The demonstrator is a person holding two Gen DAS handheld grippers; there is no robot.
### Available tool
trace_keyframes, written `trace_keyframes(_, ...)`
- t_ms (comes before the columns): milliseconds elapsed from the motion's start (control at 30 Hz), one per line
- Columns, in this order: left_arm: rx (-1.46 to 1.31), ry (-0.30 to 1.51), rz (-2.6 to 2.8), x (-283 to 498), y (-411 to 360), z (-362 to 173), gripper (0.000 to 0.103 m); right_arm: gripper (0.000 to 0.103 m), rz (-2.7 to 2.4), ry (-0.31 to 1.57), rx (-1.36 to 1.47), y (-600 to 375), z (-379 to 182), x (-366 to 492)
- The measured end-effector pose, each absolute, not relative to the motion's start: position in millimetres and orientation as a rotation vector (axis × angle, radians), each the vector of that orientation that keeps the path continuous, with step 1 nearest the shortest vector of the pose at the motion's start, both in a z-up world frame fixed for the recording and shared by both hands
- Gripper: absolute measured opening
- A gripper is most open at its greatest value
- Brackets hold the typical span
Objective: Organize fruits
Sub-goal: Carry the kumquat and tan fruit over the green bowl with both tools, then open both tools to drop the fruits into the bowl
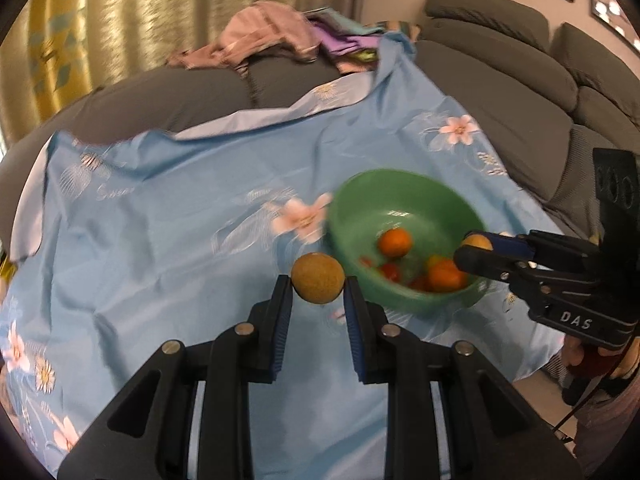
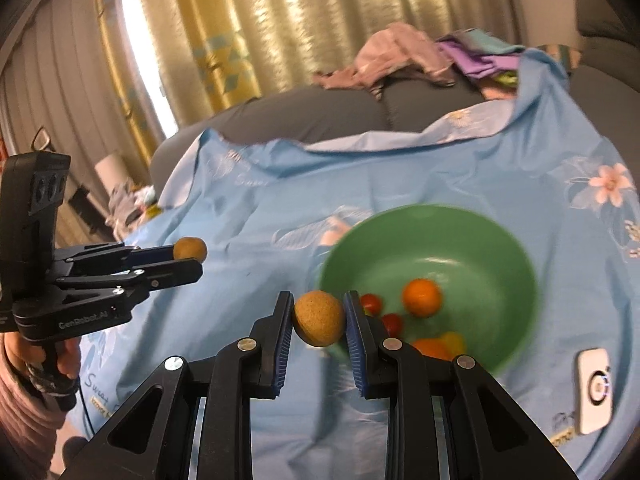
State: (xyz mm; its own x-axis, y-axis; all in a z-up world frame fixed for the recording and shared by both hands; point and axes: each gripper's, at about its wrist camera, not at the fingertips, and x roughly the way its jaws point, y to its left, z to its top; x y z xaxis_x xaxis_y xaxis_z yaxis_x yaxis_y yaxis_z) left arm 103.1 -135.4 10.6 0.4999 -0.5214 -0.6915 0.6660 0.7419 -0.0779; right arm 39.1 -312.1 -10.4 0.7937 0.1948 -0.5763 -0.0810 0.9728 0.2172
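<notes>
My left gripper (image 1: pixel 318 284) is shut on a round tan fruit (image 1: pixel 318 283), held above the blue cloth just left of the green bowl (image 1: pixel 360 196). My right gripper (image 2: pixel 319 318) is shut on a second round tan fruit (image 2: pixel 319 323) at the bowl's (image 2: pixel 516 248) near left rim. The bowl holds two oranges (image 1: pixel 395 242) (image 2: pixel 422 297), small red tomatoes (image 2: pixel 371 303) and a yellow one. In the left wrist view the right gripper (image 1: pixel 474 249) reaches over the bowl's right rim. In the right wrist view the left gripper (image 2: pixel 188 256) is at the far left.
A blue flowered cloth (image 1: pixel 180 208) covers a grey sofa (image 1: pixel 500 92). Crumpled pink and purple clothes (image 1: pixel 264 36) lie at the back. A white device (image 2: pixel 595 390) lies on the cloth right of the bowl. Gold curtains (image 2: pixel 280 20) hang behind.
</notes>
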Motion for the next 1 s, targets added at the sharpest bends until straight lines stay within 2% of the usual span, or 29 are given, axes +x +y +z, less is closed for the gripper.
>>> trace_keyframes(233, 0.25, 0.746, -0.807, 99.0, -197.6, 19.2, 0.026, 0.027, 0.066, 0.616, 0.212, -353.8, -7.0, 27.6)
trace_keyframes(500, 0.322, 0.805, -0.842, 109.3, -253.6, -3.5, 0.026, 0.027, -0.007, 0.639, 0.24, -390.6, -20.4, 32.6)
trace_keyframes(1000, 0.41, 0.903, -0.798, 128.3, -283.0, -48.9, 0.026, 0.028, -0.025, 0.717, 0.224, -400.2, -49.1, 54.9)
